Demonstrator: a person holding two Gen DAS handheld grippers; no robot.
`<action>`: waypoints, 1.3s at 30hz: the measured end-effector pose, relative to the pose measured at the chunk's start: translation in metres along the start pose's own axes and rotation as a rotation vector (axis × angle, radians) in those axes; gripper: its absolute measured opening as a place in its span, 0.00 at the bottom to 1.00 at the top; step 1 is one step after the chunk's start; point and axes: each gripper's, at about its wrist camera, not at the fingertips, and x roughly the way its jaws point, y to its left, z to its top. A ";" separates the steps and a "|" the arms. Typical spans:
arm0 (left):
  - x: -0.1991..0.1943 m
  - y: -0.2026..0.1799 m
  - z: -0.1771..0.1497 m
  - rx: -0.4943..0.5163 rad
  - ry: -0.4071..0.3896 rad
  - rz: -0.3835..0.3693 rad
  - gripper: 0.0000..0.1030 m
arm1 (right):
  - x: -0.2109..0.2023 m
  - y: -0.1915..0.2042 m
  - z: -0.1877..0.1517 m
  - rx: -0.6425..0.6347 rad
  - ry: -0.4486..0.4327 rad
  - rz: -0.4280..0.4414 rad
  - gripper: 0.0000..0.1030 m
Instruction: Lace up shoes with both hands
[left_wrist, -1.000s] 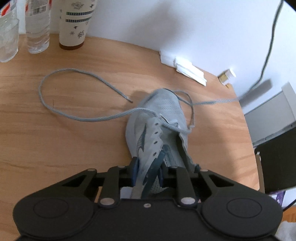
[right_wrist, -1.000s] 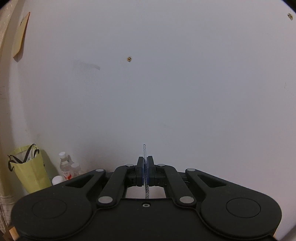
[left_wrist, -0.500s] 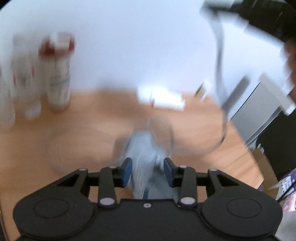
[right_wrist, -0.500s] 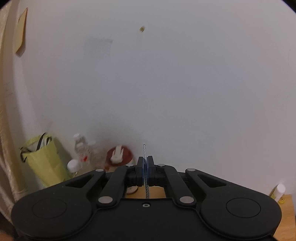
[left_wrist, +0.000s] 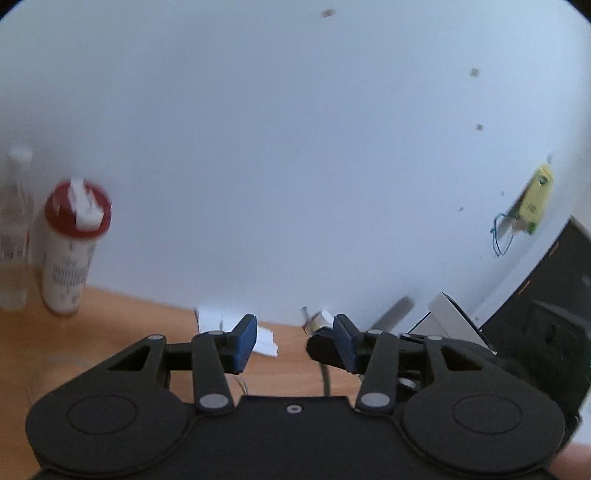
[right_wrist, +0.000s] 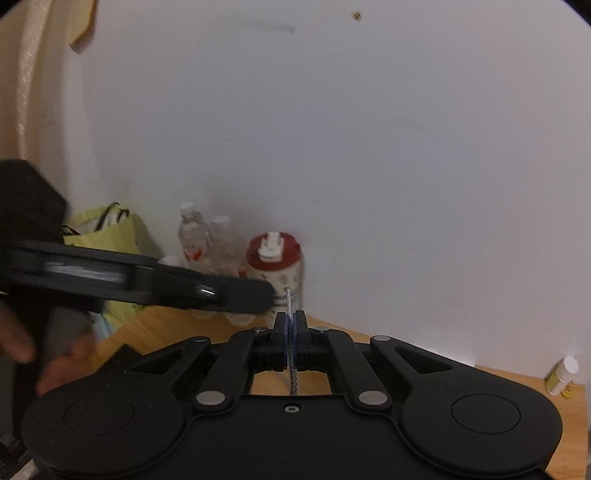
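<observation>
My right gripper (right_wrist: 290, 321) is shut on the grey shoelace (right_wrist: 289, 299); its tip sticks up just past the pads and the lace runs down behind them. My left gripper (left_wrist: 293, 332) is open and empty, raised and pointing at the wall. It shows from the side in the right wrist view (right_wrist: 236, 293), its tip next to the lace tip. In the left wrist view the right gripper's tip (left_wrist: 323, 349) sits dark by my right pad, with a strand of lace (left_wrist: 325, 380) hanging below it. The shoe is out of both views.
A wooden table (left_wrist: 110, 321) runs along a white wall. On it stand a red-lidded cup (left_wrist: 74, 247), clear bottles (right_wrist: 201, 236), folded white paper (left_wrist: 236, 328) and a small yellow bottle (right_wrist: 561, 376). A yellow-green bag (right_wrist: 110, 229) sits at far left.
My left gripper let go of the shoe, opened and lifted up toward the right gripper. The right gripper tilted down with the lace still clamped, so the table came into view.
</observation>
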 end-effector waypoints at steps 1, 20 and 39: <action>0.001 0.006 0.002 -0.047 0.000 -0.029 0.44 | -0.002 0.001 -0.001 -0.011 0.000 0.009 0.02; 0.017 0.030 -0.001 -0.125 0.057 -0.069 0.02 | -0.007 -0.006 -0.015 -0.011 0.044 -0.045 0.12; 0.022 0.031 -0.013 -0.095 0.107 -0.059 0.03 | 0.032 0.003 -0.020 -0.042 0.206 0.000 0.03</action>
